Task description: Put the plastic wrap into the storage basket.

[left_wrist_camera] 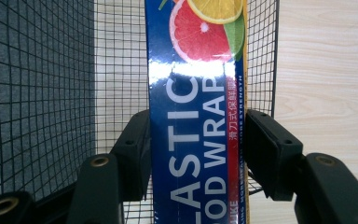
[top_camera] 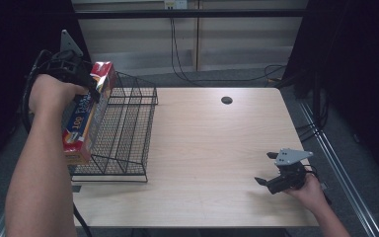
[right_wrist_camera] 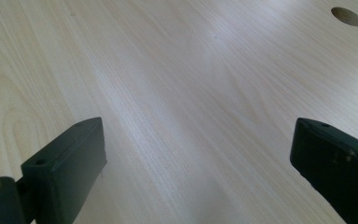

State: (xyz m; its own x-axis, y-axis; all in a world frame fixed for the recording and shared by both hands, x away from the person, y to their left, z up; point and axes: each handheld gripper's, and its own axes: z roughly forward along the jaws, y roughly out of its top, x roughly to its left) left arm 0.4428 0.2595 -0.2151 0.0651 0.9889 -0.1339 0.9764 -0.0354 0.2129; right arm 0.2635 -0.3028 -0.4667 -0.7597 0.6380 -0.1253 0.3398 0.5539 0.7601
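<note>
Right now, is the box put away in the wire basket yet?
Not yet. Picked up already: the left gripper is clamped on the plastic wrap box, holding it above the wire basket. Lowering it in probably comes next. The right gripper rests open on the table.

Light wood tabletop (top_camera: 212,148), pale grain, w/ a round hole (top_camera: 226,100) near the far edge, right of centre. Black wire rack (top_camera: 123,131) stands on the left part, its base frame flat on the wood, reaching to the left edge. Rest of the surface bare. Grey floor around it.
</note>
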